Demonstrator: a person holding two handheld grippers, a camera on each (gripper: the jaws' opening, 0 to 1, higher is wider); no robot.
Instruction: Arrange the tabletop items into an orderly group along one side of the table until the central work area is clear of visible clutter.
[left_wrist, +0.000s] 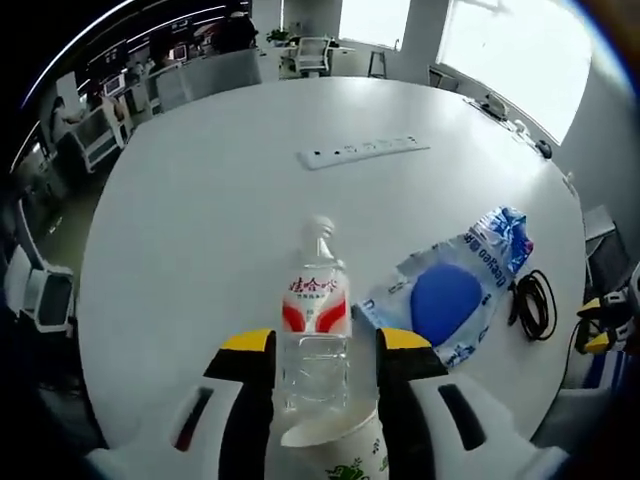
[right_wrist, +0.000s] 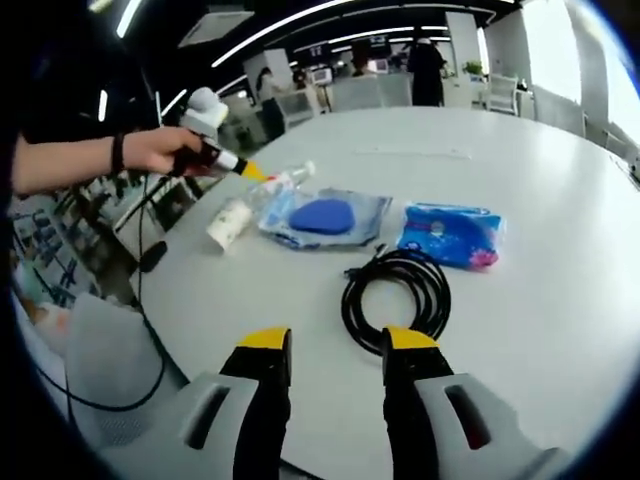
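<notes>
While the round white table is being tidied, the clear plastic bag with a blue pad inside is lying just right of the clear water bottle with a red-and-white label. Light, thin-walled and slippery, that bottle is being bracketed mid-body by the left gripper, contact unclear. Beyond the unladen, parted right gripper, the coiled black cable is resting limp.

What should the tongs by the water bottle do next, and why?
Probably close the left tongs on the water bottle. The bottle lies between the open jaws, next to a paper cup, so it looks ready to be grabbed and moved beside the blue pouch.
</notes>
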